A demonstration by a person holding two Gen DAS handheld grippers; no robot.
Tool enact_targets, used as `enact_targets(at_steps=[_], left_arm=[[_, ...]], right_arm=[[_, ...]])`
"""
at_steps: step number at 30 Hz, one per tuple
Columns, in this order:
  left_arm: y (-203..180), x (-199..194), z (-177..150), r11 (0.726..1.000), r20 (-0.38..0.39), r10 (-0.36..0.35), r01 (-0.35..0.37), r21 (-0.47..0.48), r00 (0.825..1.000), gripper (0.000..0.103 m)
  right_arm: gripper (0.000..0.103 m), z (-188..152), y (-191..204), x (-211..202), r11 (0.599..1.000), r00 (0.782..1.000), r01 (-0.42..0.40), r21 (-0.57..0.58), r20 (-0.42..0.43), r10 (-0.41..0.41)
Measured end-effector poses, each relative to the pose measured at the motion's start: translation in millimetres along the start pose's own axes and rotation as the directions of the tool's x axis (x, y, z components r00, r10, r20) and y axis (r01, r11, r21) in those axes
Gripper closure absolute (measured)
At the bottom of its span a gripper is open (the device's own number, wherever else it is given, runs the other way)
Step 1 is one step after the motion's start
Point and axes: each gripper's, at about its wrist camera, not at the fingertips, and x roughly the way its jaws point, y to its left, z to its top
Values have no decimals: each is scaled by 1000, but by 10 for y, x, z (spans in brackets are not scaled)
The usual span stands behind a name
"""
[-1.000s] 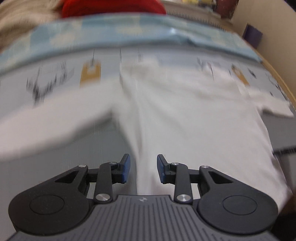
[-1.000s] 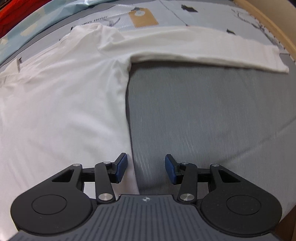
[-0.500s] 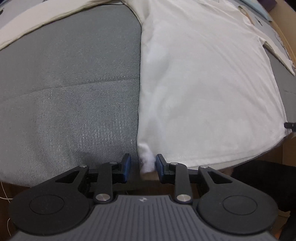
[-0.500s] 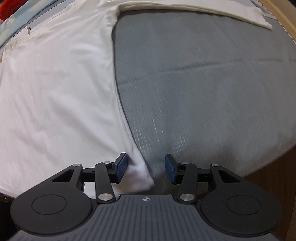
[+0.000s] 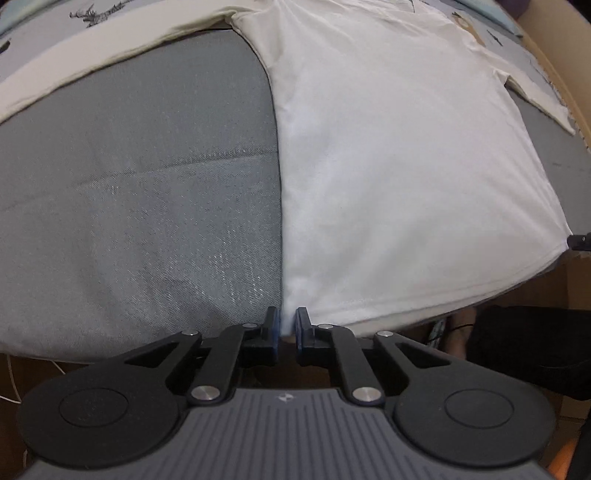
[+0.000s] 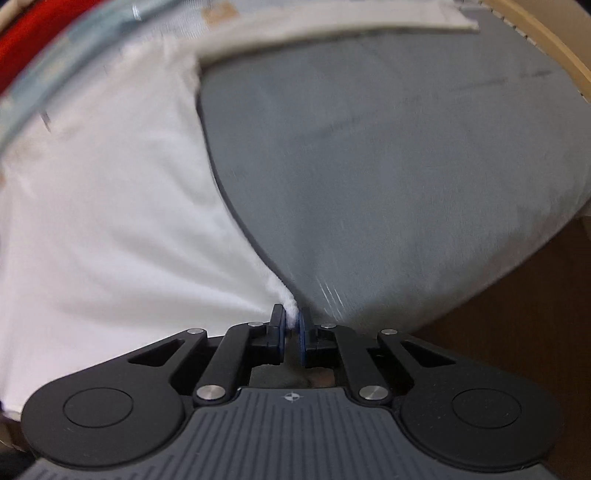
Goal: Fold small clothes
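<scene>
A white long-sleeved shirt lies spread flat on a grey cushioned surface. My left gripper is shut on the shirt's near left hem corner at the surface's front edge. In the right wrist view the shirt fills the left side, and my right gripper is shut on its near right hem corner, the cloth bunched between the blue pads. One sleeve stretches across the far side, the other sleeve runs off to the far left.
The grey surface extends to the right of the shirt. A patterned light-blue sheet and something red lie beyond the shirt. A wooden rim borders the far right. The surface's front edge drops to a dark floor.
Both grippers came down to the shirt's near hem and closed: each was open a second ago and now pinches a hem corner.
</scene>
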Motion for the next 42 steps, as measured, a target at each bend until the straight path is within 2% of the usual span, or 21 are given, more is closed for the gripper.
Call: enact_targets(at_steps=[1, 3, 6, 8, 10, 11, 13, 16, 18, 19, 20, 22, 23, 25, 27, 29, 32, 34, 36, 38, 42], left_arm=[[15, -47, 20, 1000, 22, -9, 9, -9, 1000, 84], [54, -177, 34, 997, 91, -52, 57, -47, 995, 73], [61, -175, 74, 993, 108, -97, 104, -57, 989, 73], [-19, -39, 42, 997, 52, -66, 68, -24, 996, 73], [-68, 168, 65, 999, -42, 16, -15, 30, 999, 73], [-87, 246, 37, 997, -82, 55, -51, 53, 995, 73], [-112, 197, 38, 997, -58, 51, -47, 58, 997, 73], [-136, 24, 70, 999, 35, -16, 15, 48, 999, 72], [-146, 112, 57, 999, -14, 18, -17, 51, 1000, 72], [-160, 187, 50, 996, -56, 59, -55, 64, 997, 71], [-160, 234, 33, 994, -78, 84, -78, 78, 993, 70], [-195, 152, 64, 995, -37, 72, -69, 74, 997, 69], [-205, 40, 84, 997, 18, 45, -46, 62, 999, 69], [-204, -137, 132, 999, 113, 22, -26, 36, 993, 57], [-217, -294, 181, 999, 210, 38, -39, -1, 977, 50], [-243, -448, 251, 998, 291, 56, -48, -34, 955, 50], [-302, -702, 327, 996, 419, 76, -53, -67, 905, 45], [-386, -851, 417, 993, 490, 112, -75, -94, 864, 37], [-448, -960, 494, 988, 542, 149, -102, -116, 827, 35], [-544, -1045, 544, 986, 567, 162, -111, -123, 808, 33], [-631, -1141, 625, 984, 581, 161, -83, -159, 798, 33]], right_arm=[[89, -12, 19, 68, 999, 999, 29, -16, -27, -29], [83, -13, 11, 72, 998, 998, 67, -6, -16, -67], [83, 30, -27, -129, 999, 996, 12, 44, 91, -16], [83, 51, -1, -186, 999, 992, -46, 20, 121, 43], [83, 43, 72, -60, 998, 996, -64, -25, 62, 65], [83, 21, 90, 25, 998, 999, -44, -44, 19, 45], [83, -30, 89, 165, 997, 999, 12, -74, -51, -16], [82, 21, 101, 66, 998, 1000, 0, -61, 6, 1], [81, -13, 96, 68, 996, 1000, 23, -83, 4, -23], [71, -31, 89, 124, 995, 998, 48, -91, -25, -51], [68, -64, 81, 155, 994, 997, 68, -90, -35, -72], [66, -22, 126, 117, 993, 996, 87, -86, -16, -88], [66, -9, 131, 71, 994, 997, 80, -80, 8, -80], [66, 20, 135, -56, 995, 994, 65, -76, 90, -58], [66, 53, 190, -209, 995, 980, 59, -83, 192, -42], [65, 89, 233, -366, 995, 955, 46, -84, 297, -19], [65, 105, 282, -625, 996, 898, -4, -85, 438, 41], [65, 120, 325, -753, 995, 872, -11, -95, 487, 56], [65, 168, 386, -755, 993, 870, 17, -121, 492, 45], [65, 241, 493, -720, 990, 869, 40, -137, 494, 33], [65, 359, 775, -825, 989, 868, 56, -136, 495, 19]])
